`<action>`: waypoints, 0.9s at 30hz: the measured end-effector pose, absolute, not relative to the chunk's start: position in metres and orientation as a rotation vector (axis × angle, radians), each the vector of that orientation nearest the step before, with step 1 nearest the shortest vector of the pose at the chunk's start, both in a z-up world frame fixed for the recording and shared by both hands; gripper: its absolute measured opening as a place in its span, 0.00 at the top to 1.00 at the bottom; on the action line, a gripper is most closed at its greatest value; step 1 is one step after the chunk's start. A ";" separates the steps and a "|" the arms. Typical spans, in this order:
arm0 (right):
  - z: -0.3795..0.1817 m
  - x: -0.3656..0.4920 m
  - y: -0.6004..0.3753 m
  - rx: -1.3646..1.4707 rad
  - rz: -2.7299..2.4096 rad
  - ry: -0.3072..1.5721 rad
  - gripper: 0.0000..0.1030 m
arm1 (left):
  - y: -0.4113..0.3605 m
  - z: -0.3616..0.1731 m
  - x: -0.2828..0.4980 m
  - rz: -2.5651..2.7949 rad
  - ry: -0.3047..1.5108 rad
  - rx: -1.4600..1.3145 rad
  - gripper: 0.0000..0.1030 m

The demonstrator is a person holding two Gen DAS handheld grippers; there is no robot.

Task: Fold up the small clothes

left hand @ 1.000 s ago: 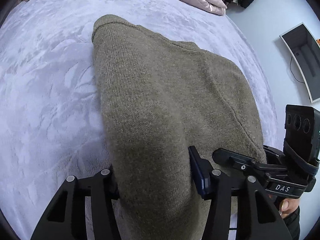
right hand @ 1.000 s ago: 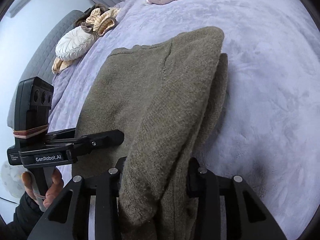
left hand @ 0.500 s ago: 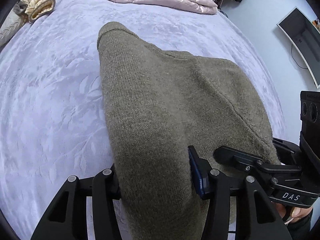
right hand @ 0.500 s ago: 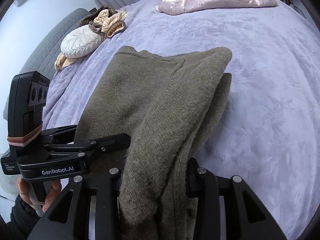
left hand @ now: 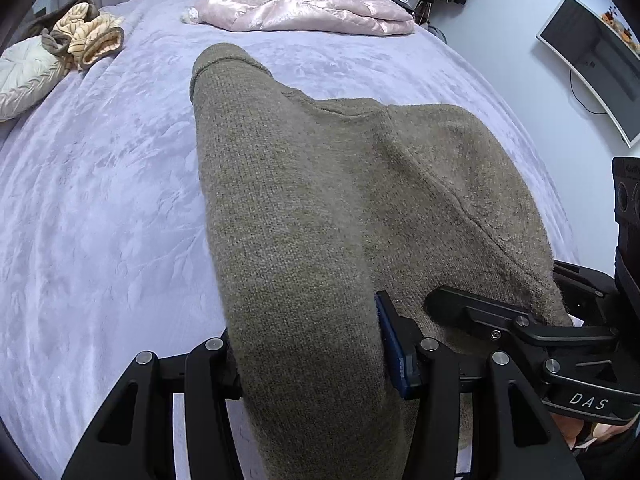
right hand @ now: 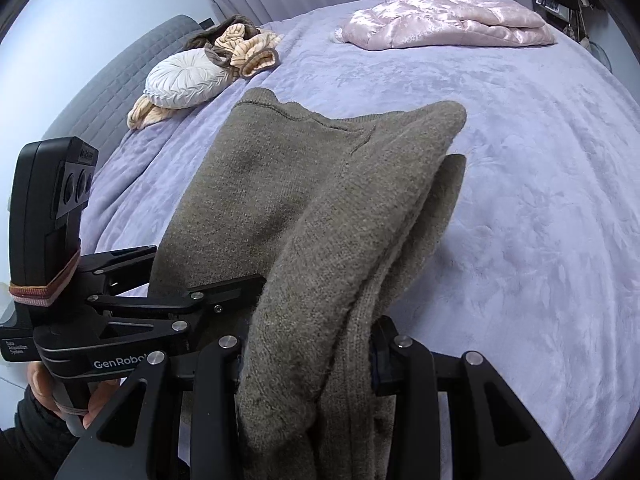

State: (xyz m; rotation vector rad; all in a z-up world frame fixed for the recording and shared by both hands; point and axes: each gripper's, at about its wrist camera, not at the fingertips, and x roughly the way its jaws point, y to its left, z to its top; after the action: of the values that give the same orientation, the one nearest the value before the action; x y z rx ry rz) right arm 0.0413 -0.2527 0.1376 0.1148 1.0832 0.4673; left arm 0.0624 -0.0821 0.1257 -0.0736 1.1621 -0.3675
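Both grippers' jaws clamped, side by side

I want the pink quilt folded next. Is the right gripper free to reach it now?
Probably not: the right gripper is shut on the sweater, and the pink quilt lies far across the bed.

White letters "DAS" stand on the black body of the right claw (left hand: 472,312), low at the right edge of the left wrist view; in the right wrist view "GenRobo" reads in white on the black frame of the left claw (right hand: 208,280), its last letters hidden behind the nearer claw's arm; a small white label at that frame's left end is too small to read.
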 end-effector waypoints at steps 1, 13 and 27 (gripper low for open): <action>0.138 0.035 -0.250 0.106 0.469 1.078 0.61 | -0.081 0.127 0.055 -0.364 1.159 -0.071 0.49; 0.142 -0.026 -0.226 0.064 0.480 1.040 0.61 | -0.070 0.133 -0.008 -0.322 1.120 -0.044 0.49; 0.144 -0.066 -0.204 0.019 0.478 1.027 0.61 | -0.060 0.131 -0.048 -0.303 1.105 -0.035 0.49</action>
State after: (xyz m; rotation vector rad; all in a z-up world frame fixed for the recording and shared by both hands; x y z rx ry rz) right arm -0.0663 -0.2042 0.1444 0.0192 1.0270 0.4782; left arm -0.0477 -0.0602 0.1313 -0.0351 1.1052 -0.3030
